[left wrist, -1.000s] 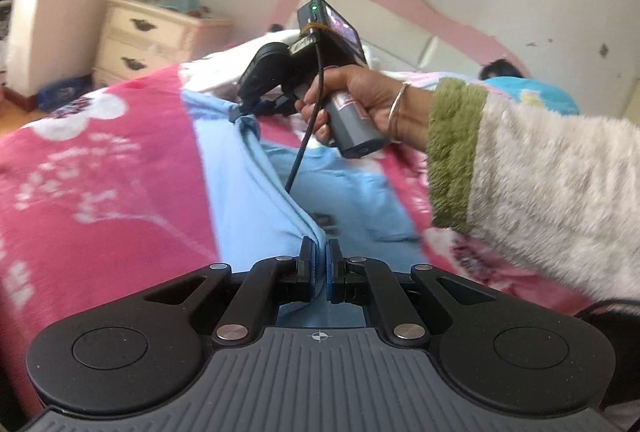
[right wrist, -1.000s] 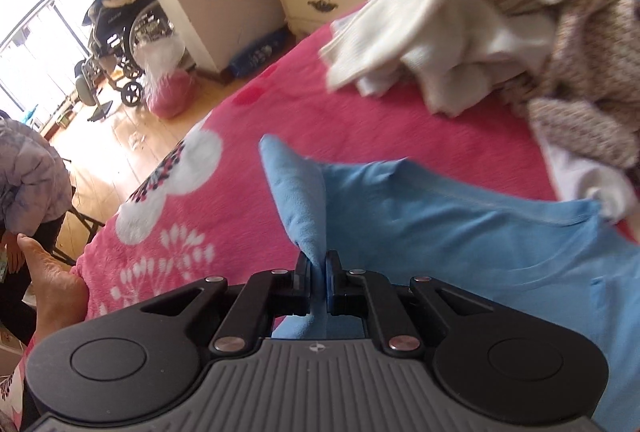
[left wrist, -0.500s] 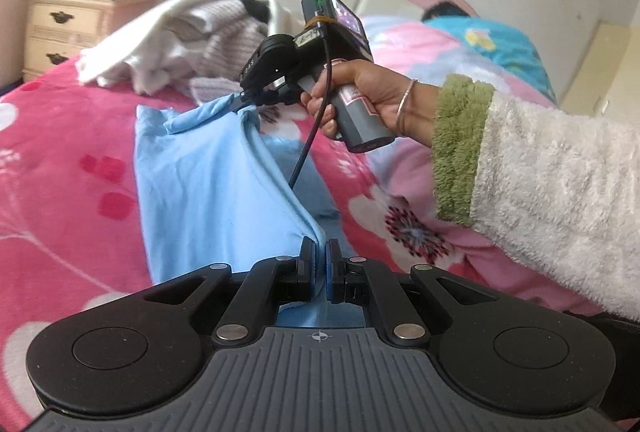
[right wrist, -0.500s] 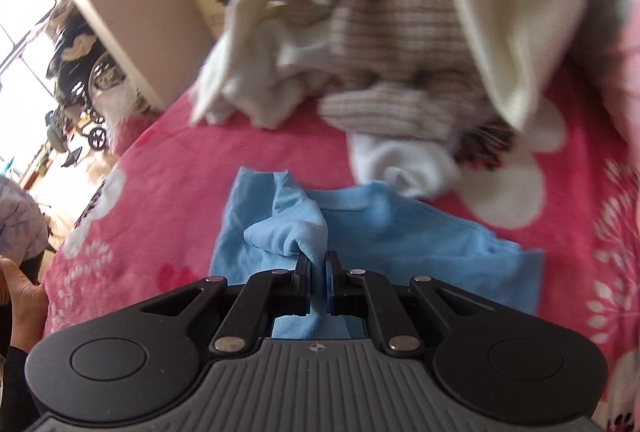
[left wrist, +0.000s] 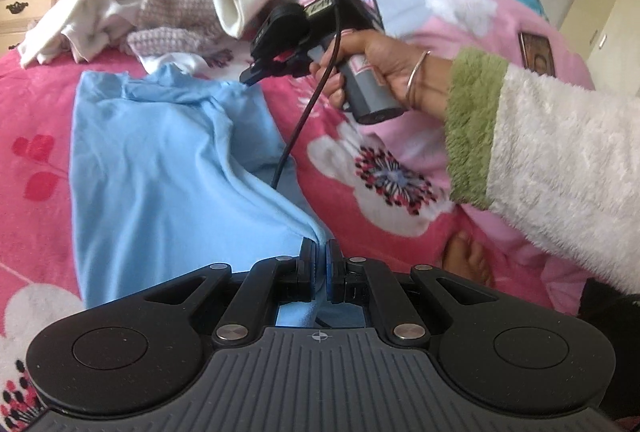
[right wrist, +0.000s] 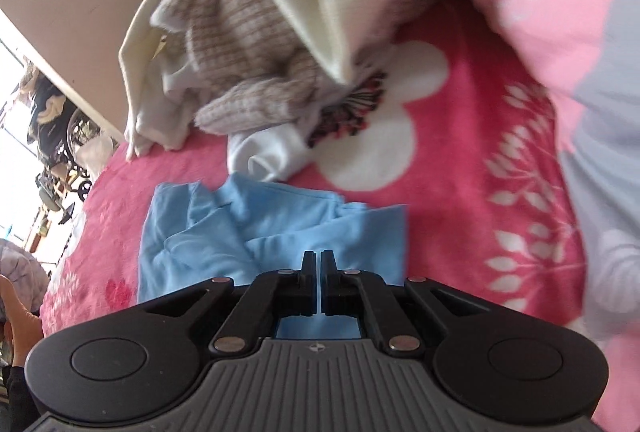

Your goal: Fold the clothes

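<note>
A light blue shirt lies on a pink flowered blanket, folded lengthwise. My left gripper is shut on its near edge, and the cloth rises into the jaws. My right gripper, held in a hand, sits at the shirt's far edge. In the right wrist view the right gripper is shut just above the shirt; the cloth lies flat under it and I see none pinched between the fingers.
A heap of cream and knitted clothes lies just beyond the shirt, also in the right wrist view. A pink quilt mound is at the right. A nightstand stands at the far left.
Both grippers carried the shirt's edge over to the right, folding it lengthwise. The bunch of cloth seen in the right gripper earlier now lies flat on the shirt.
</note>
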### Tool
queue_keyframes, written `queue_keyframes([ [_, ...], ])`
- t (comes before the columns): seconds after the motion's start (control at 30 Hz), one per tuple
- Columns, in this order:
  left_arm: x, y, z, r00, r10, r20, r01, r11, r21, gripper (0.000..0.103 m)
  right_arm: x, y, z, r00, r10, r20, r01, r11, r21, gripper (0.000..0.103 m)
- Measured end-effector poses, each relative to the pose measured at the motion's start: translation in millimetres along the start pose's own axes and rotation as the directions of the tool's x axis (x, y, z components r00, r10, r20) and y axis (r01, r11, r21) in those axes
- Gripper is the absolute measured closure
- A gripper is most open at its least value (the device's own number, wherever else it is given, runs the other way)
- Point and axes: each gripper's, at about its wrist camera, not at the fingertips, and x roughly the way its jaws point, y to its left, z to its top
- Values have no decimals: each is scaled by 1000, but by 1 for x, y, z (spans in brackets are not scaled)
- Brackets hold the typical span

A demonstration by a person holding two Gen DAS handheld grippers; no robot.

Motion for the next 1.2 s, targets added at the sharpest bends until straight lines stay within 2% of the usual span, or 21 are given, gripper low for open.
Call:
queue_keyframes([
  [0.07,7,-5,-1,1000,4,-17,-4,1000,16,100,-3,-10,-2,998,69,-11,-68,997,28,98],
  [0.13,14,-9,-3,999,6,-31,-6,1000,24,100,-3,-11,-4,995,101,-10,-101,995,20,96],
  [0.2,19,-10,-6,999,7,-42,-5,1000,25,100,1,-4,-5,993,114,-25,-115,993,-22,82],
  [0.27,24,-12,-9,999,7,-53,-5,1000,26,100,7,7,-6,992,123,-36,-125,990,-58,64],
  [0.4,30,-4,-14,998,-7,-57,7,1000,8,100,25,39,-10,991,110,-75,-123,972,-201,63],
  [0.57,36,11,-19,998,-30,-56,30,1000,-10,100,46,73,-17,993,35,-115,-79,911,-405,60],
  [0.67,36,19,-21,998,-49,-47,48,998,-29,100,55,80,-22,991,-10,-135,-55,883,-467,60],
  [0.73,36,22,-22,997,-59,-42,57,998,-40,100,56,81,-25,991,-23,-132,-44,872,-487,65],
  [0.77,37,22,-22,997,-61,-39,60,997,-41,100,57,81,-25,991,-23,-133,-44,874,-484,81],
  [0.87,37,22,-23,997,-65,-32,63,997,-44,100,56,81,-24,993,-40,-113,-18,884,-467,96],
  [1.03,30,21,-23,997,-70,-18,69,997,-42,100,36,76,-18,999,-6,-40,-11,912,-409,98],
  [1.2,22,14,-19,994,-110,0,110,993,-35,100,11,50,-8,1000,23,8,-19,944,-329,98],
])
